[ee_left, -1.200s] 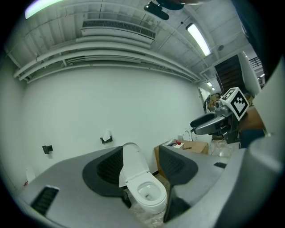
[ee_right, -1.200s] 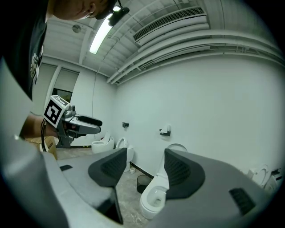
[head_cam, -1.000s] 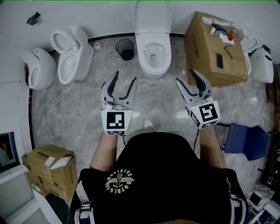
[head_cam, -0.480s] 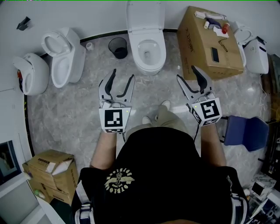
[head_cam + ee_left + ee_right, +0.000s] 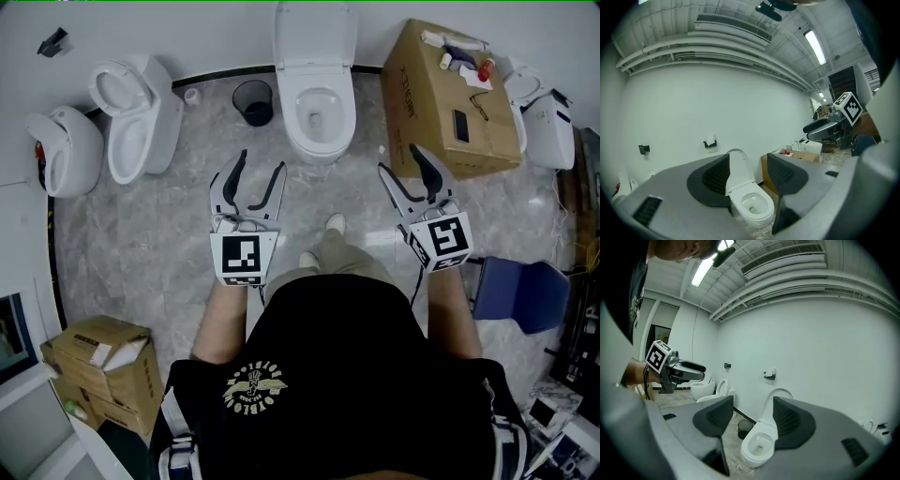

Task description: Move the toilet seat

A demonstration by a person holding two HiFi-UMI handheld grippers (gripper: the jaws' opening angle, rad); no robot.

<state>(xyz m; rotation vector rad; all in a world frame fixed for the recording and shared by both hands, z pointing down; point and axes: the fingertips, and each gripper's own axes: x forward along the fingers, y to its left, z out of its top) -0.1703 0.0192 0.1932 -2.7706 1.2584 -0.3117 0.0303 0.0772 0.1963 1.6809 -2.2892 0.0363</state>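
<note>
A white toilet point(image 5: 317, 112) stands against the far wall with its seat and lid point(image 5: 315, 34) raised upright against the wall. It shows between the jaws in the left gripper view point(image 5: 750, 206) and the right gripper view point(image 5: 758, 446). My left gripper point(image 5: 256, 172) is open, held in the air short of the bowl and to its left. Open too, my right gripper point(image 5: 401, 161) hangs short of the bowl on its right. Neither touches anything.
A black waste bin point(image 5: 253, 100) sits left of the toilet. Two more white toilets point(image 5: 131, 112) point(image 5: 61, 150) stand at the left. A large cardboard box point(image 5: 450, 103) with bottles on top is at the right, a blue chair point(image 5: 520, 295) nearer right, boxes point(image 5: 98, 361) at lower left.
The view has shifted closer to the toilet as the person steps forward. Both grippers stay open and keep their pose in front of the body.
</note>
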